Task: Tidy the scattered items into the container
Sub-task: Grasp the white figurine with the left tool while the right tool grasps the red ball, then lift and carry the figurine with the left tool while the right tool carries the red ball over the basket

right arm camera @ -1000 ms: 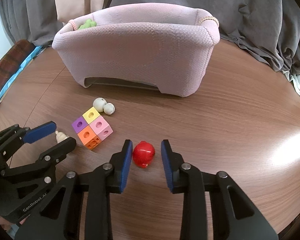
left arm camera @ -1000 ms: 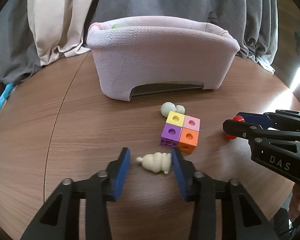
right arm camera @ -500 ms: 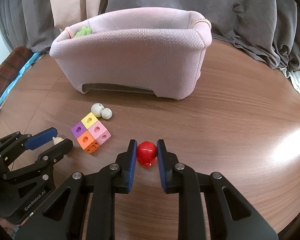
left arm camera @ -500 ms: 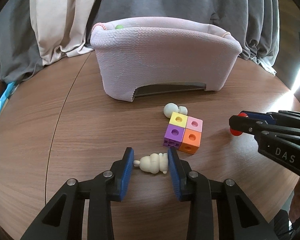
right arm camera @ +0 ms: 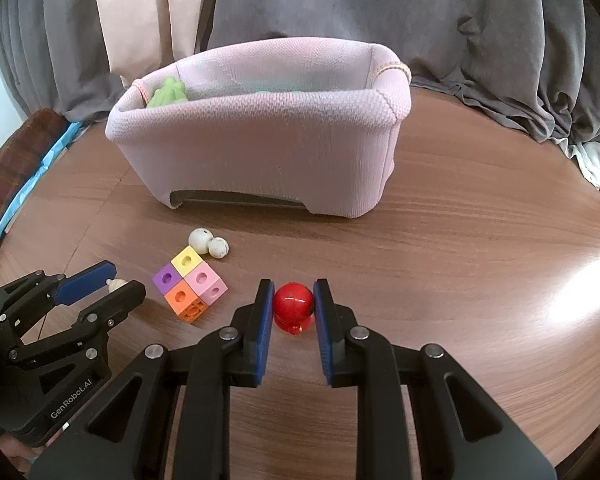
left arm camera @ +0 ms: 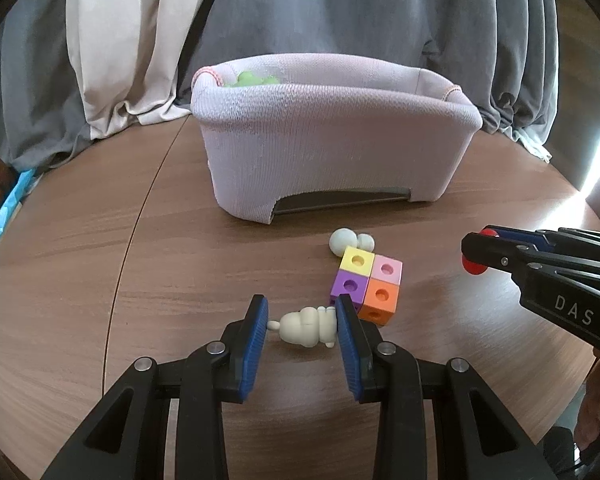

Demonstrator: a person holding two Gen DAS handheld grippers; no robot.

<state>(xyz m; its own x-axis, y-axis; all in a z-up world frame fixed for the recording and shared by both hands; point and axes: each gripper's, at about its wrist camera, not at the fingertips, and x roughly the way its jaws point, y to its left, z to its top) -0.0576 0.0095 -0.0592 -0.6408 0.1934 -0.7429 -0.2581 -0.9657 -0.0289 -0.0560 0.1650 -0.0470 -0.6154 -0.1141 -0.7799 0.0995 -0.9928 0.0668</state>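
Observation:
A pink knitted basket (left arm camera: 332,148) stands at the back of the round wooden table; it also shows in the right wrist view (right arm camera: 260,152), with a green toy (right arm camera: 167,92) inside. My left gripper (left arm camera: 302,326) is shut on a cream ridged toy (left arm camera: 306,325) and holds it above the table. My right gripper (right arm camera: 294,308) is shut on a red ball toy (right arm camera: 294,307), also lifted. A block of four coloured cubes (left arm camera: 366,284) and a small white two-ball toy (left arm camera: 350,240) lie on the table in front of the basket.
Grey and beige curtains (left arm camera: 140,40) hang behind the table. A blue strip and plaid cloth (right arm camera: 16,184) lie at the left table edge. Bare wood (right arm camera: 480,260) lies to the right of the basket.
Both grippers closed on their toys, the left on the cream toy, the right on the red ball, and rose from the table; the basket now looks farther and lower.

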